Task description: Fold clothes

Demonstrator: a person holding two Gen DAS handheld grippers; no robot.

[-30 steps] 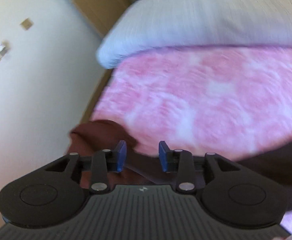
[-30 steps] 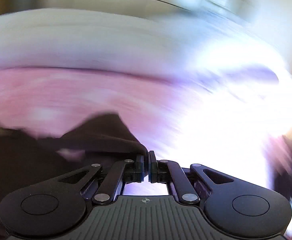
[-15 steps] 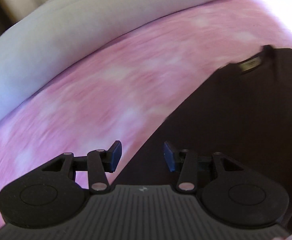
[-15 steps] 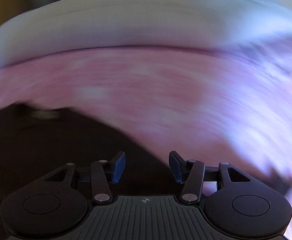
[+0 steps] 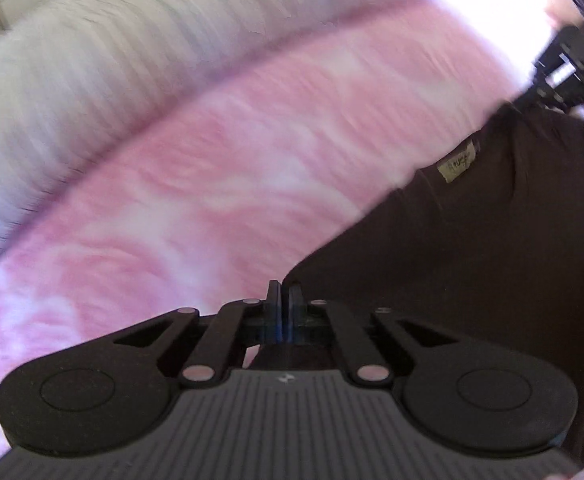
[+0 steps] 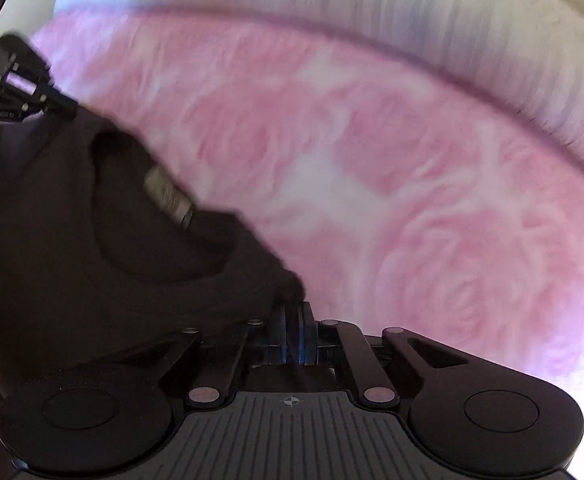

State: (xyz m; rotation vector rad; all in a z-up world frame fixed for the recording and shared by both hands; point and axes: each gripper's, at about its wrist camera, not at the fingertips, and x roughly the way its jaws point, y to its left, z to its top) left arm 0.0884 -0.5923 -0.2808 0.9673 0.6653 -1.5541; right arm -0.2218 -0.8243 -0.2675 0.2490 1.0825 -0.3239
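The left gripper (image 5: 284, 292) is pinching the edge of the dark garment (image 5: 472, 248), jaws pressed together, tilting down over the pink bedspread (image 5: 212, 168). The right gripper (image 6: 292, 312) is likewise clamping the garment's shoulder, which is filling the lower left of its frame. Half a second ago both pairs of jaws were spread wide.

pink bedspread (image 5: 220, 168) lies open; white pillow (image 5: 92, 60) bounds its far edge.
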